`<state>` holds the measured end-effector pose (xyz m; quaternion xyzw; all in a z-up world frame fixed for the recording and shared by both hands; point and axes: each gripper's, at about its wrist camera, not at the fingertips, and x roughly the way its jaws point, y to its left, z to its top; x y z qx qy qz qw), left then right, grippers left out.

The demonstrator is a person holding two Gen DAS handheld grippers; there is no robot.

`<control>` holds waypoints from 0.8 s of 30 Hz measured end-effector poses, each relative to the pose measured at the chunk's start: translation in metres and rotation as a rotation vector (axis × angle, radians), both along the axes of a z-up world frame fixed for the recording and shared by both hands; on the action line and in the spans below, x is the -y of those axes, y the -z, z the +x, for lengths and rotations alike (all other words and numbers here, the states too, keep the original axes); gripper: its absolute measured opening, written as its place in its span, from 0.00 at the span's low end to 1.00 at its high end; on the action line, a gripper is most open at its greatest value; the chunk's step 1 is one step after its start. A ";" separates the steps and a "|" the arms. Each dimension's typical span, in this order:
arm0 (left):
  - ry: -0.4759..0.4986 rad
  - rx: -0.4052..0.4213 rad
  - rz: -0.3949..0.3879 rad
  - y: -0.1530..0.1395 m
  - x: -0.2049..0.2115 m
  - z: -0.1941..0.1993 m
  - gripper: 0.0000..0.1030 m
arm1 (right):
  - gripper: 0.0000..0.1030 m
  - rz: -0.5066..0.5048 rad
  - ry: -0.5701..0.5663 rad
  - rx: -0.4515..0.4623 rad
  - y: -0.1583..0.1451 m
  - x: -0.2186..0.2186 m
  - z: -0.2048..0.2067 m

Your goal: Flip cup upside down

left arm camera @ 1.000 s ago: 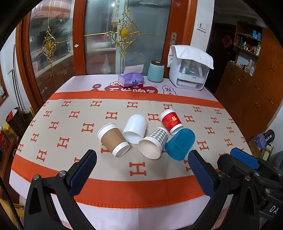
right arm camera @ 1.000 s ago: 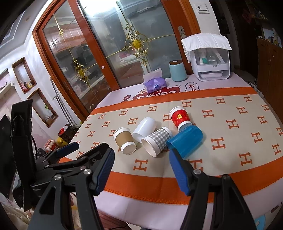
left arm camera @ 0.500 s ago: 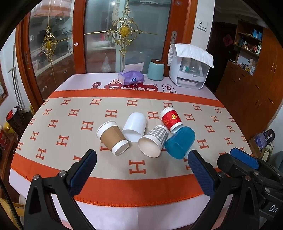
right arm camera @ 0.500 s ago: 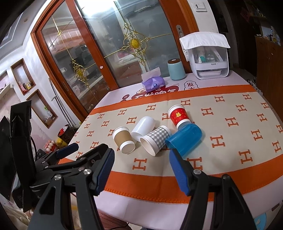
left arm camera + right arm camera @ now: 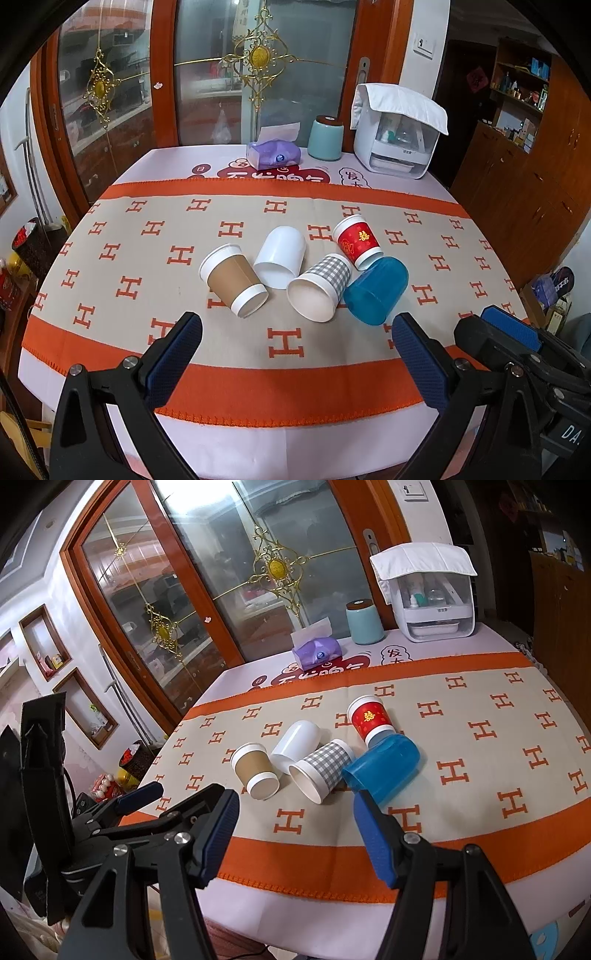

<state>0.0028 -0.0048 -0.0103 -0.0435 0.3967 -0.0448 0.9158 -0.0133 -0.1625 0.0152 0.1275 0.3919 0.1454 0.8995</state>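
Several cups lie on their sides in a cluster on the table: a brown paper cup [image 5: 234, 280] [image 5: 255, 770], a white cup [image 5: 282, 254] [image 5: 297, 744], a grey checked cup [image 5: 321, 288] [image 5: 323, 770], a red cup [image 5: 356, 240] [image 5: 369, 718] and a blue plastic cup [image 5: 378, 290] [image 5: 384, 764]. My left gripper [image 5: 295, 354] is open and empty, near the table's front edge, short of the cups. My right gripper [image 5: 295, 830] is open and empty, also short of the cups. Each gripper shows in the other's view: the right one [image 5: 517, 339], the left one [image 5: 122, 805].
The table [image 5: 110, 258] carries an orange and beige H-pattern cloth. At its far edge stand a purple tissue pack [image 5: 273, 155], a teal canister [image 5: 325, 138] and a white appliance with a cloth on it [image 5: 397, 140]. Glass doors stand behind; wooden cabinets on the right.
Both grippers have drifted slightly; the cups sit a little higher in both views. No cup has moved on the table. Both grippers remain open.
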 end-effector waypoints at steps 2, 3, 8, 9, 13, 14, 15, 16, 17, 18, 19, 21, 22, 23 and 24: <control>0.000 0.001 0.002 0.000 0.000 0.000 0.99 | 0.63 0.000 0.000 0.000 0.000 0.000 0.000; 0.000 0.001 0.004 0.000 0.000 0.000 0.99 | 0.63 0.000 -0.001 -0.002 0.000 0.000 0.000; 0.001 0.000 0.006 0.000 0.000 0.000 0.99 | 0.63 0.001 0.001 -0.004 0.001 0.001 0.000; 0.000 -0.002 0.007 0.001 0.001 0.000 0.99 | 0.63 0.000 0.001 -0.004 0.000 0.000 0.001; -0.001 -0.006 0.008 0.002 0.001 0.001 0.99 | 0.63 0.001 0.001 -0.003 0.001 0.001 0.001; -0.001 -0.005 0.009 0.002 0.001 0.001 0.99 | 0.63 0.001 0.001 -0.004 0.000 0.001 0.001; -0.002 -0.004 0.009 0.002 0.001 0.001 0.99 | 0.63 0.001 0.001 -0.005 0.000 0.001 0.001; -0.003 -0.003 0.011 0.002 0.001 0.000 0.99 | 0.63 0.001 0.001 -0.005 0.000 0.001 0.001; -0.003 -0.002 0.012 0.002 0.001 0.000 0.99 | 0.63 0.001 0.001 -0.005 0.000 0.001 0.001; -0.004 -0.002 0.014 0.002 0.001 0.000 0.99 | 0.63 0.001 0.001 -0.006 0.000 0.001 0.001; -0.004 -0.001 0.017 0.002 0.001 0.000 0.99 | 0.63 0.001 0.001 -0.006 0.000 0.001 0.001; -0.005 0.000 0.022 0.002 0.002 0.001 0.99 | 0.63 0.001 0.001 -0.005 0.000 0.001 0.001; -0.006 -0.001 0.024 0.002 0.002 0.001 0.99 | 0.63 0.000 0.001 -0.005 0.000 0.001 0.001; -0.006 -0.002 0.025 0.002 0.003 0.001 0.99 | 0.63 0.000 0.001 -0.005 0.000 0.001 0.001; -0.006 -0.002 0.025 0.002 0.003 0.001 0.99 | 0.63 0.000 0.000 -0.005 0.000 0.001 0.001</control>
